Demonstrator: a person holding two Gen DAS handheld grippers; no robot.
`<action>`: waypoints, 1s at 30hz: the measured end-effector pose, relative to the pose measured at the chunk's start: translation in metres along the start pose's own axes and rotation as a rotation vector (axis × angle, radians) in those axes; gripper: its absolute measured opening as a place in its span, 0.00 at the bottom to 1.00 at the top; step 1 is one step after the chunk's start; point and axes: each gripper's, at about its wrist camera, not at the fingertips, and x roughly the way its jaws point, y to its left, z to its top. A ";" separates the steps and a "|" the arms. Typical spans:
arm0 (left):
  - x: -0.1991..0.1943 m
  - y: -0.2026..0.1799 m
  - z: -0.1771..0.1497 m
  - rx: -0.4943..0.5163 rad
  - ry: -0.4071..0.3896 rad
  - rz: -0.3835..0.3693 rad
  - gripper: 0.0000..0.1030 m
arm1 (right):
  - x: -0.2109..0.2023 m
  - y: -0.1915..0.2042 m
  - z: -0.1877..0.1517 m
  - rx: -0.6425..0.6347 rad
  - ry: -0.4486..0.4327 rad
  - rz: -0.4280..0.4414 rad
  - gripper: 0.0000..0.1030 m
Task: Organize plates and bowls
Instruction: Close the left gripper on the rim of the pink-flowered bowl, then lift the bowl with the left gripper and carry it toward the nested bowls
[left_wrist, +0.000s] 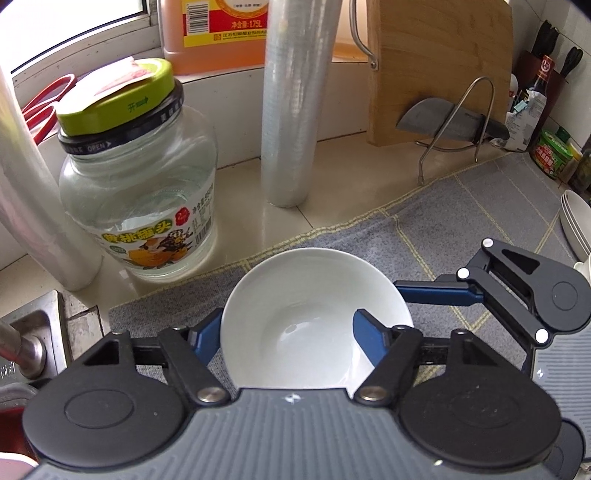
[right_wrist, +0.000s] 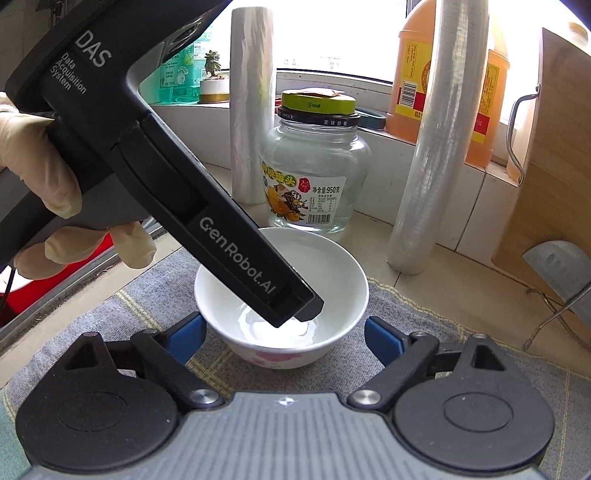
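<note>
My left gripper (left_wrist: 286, 341) pinched the white bowl (left_wrist: 314, 317) by its wall; my right gripper (right_wrist: 284, 338) stood spread astride it. Glazed ceramic might slip from that pinch.

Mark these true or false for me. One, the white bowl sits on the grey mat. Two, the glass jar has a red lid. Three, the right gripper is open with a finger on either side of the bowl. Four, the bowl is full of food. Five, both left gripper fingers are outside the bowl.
1. True: the white bowl stands on the grey mat.
2. False: the glass jar has a yellow-green lid.
3. True: the right gripper is open and straddles the bowl.
4. False: the bowl is empty.
5. False: one finger of the left gripper reaches inside the bowl.
</note>
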 end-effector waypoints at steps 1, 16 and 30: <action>0.000 0.000 0.000 0.006 0.002 0.002 0.70 | 0.000 0.000 0.000 -0.002 0.000 0.002 0.90; 0.003 0.001 0.003 0.042 0.010 0.008 0.69 | 0.004 -0.007 0.001 0.045 0.016 0.042 0.90; 0.002 0.003 0.003 0.033 0.005 -0.007 0.69 | 0.007 -0.004 0.004 0.033 0.027 0.030 0.90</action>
